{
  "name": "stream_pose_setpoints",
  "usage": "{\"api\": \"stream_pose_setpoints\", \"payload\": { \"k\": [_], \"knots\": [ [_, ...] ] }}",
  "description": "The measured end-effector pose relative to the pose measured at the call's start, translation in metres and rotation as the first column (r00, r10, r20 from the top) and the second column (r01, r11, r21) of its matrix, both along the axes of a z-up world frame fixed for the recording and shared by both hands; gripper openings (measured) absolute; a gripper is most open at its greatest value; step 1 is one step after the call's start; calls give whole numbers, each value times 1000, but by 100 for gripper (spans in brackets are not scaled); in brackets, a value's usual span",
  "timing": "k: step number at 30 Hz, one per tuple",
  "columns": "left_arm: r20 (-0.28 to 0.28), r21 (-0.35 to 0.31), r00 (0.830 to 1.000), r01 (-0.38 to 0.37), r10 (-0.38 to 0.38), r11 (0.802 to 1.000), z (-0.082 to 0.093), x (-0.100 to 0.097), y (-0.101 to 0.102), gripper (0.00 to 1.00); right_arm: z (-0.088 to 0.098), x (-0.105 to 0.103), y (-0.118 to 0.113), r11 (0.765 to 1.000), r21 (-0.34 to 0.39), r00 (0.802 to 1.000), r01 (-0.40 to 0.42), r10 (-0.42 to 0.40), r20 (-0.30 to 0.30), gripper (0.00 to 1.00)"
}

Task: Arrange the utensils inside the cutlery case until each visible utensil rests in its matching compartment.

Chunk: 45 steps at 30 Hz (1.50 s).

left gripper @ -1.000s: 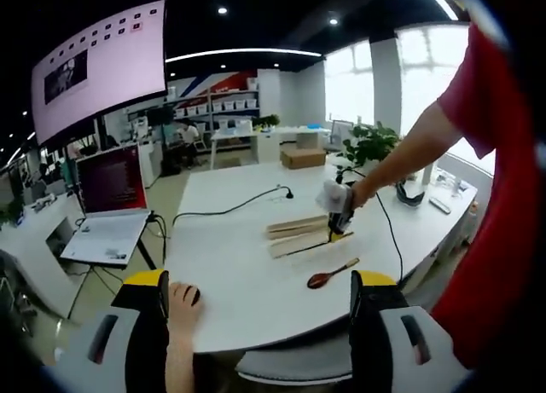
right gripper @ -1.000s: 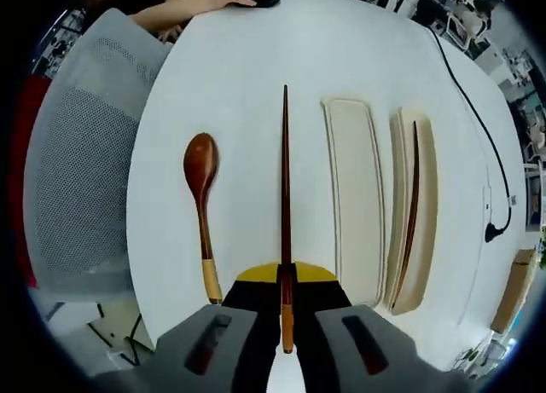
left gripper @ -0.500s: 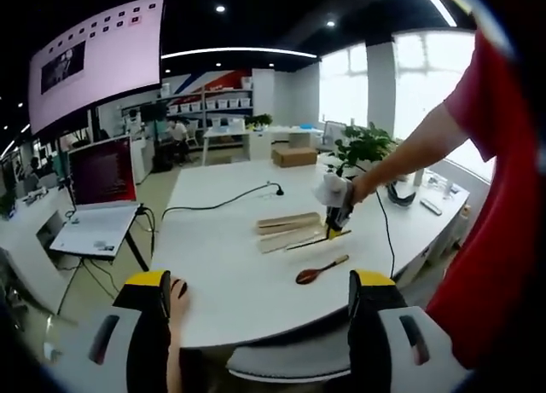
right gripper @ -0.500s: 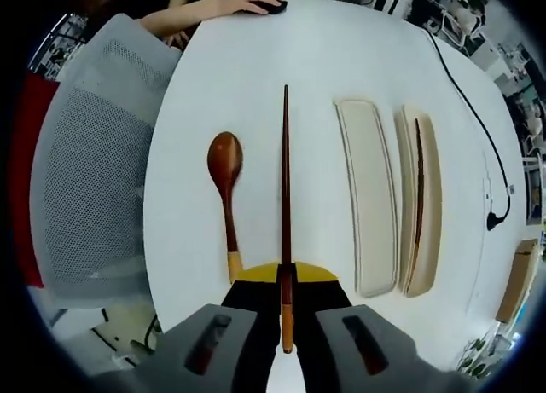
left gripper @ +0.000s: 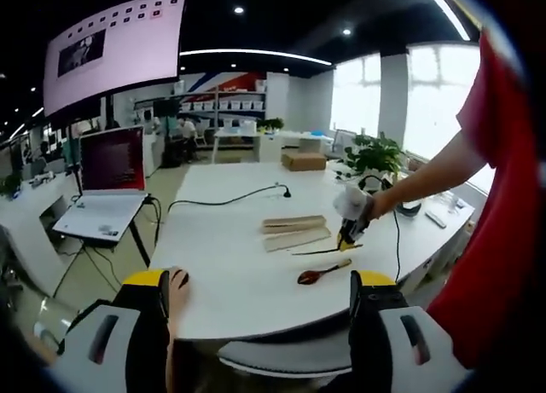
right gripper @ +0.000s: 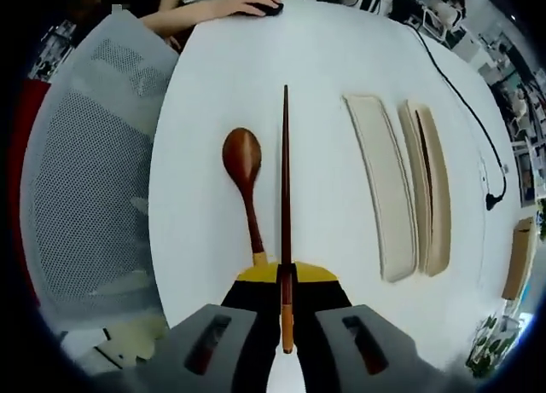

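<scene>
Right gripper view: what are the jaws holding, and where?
The right gripper holds one chopstick by its light-coloured handle end, jaws shut on it.

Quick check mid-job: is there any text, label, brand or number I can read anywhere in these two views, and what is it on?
None can be read.
Wall screen: rows of small marks and a picture, too small and blurred to read.
Laptop screen: dark red, no legible text.
Cutlery case, spoon, and chopstick held in the right tool: no markings visible.
</scene>
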<state>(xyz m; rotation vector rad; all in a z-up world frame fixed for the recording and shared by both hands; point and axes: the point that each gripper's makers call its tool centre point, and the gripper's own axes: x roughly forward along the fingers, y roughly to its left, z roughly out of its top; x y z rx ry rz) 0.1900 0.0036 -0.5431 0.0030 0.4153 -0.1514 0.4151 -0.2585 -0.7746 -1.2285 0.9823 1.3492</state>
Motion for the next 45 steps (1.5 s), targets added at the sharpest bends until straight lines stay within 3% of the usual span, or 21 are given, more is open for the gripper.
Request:
{"api": "stream_pose_setpoints", "payload": {
  "k": [3,9,11,12,15,18,21,23,25,27,31,34,39,45],
  "knots": [
    [2,5,1000,-17,17,1000,0,-2,7,89,3,-1,-3,999,-32,1000,-1,1,2,0],
    [11,-13,999,-33,33,999,0,-5,10,88,17,4,3,1000,-24,1000,0,-1,-15,0],
    [-17,-17,1000,-22,21,1000,-5,-5,8,88,24,-11,6,999,-21,995,-49,47,-93,0],
    [-38,-17,999,-8,8,1000,-7,-6,5,88,27,-17,9,997,-13,992,-75,73,-104,0],
    [-15,13,999,48,-48,999,4,0,-2,89,30,-20,4,982,-69,983,-176,172,-58,0],
    [-8,29,1000,30,-30,999,6,6,5,90,27,-18,2,983,-74,985,-169,164,-59,0],
    [5,-4,1000,30,-30,1000,8,10,5,90,30,-12,-1,985,-76,987,-152,147,-64,0],
    [7,1,999,42,-42,999,8,11,3,90,33,-11,-3,983,-80,985,-166,161,-61,0],
    [13,6,998,54,-54,999,9,11,1,90,38,-17,-4,975,-76,975,-208,201,-96,0],
    [-3,-18,998,68,-68,998,7,10,-3,90,40,-12,-4,975,-89,977,-204,197,-82,0],
    [-14,30,994,105,-105,994,9,15,-4,90,45,1,-4,973,-98,976,-211,205,-68,0],
    [-9,22,994,107,-107,994,13,20,-1,90,54,16,-1,981,-74,983,-182,179,-43,0],
    [11,21,994,106,-107,994,20,26,1,89,59,29,0,988,-37,988,-153,151,-37,0],
    [-9,23,994,110,-109,994,10,26,3,89,60,33,-2,988,-48,988,-144,140,-65,0]
  ]
}}
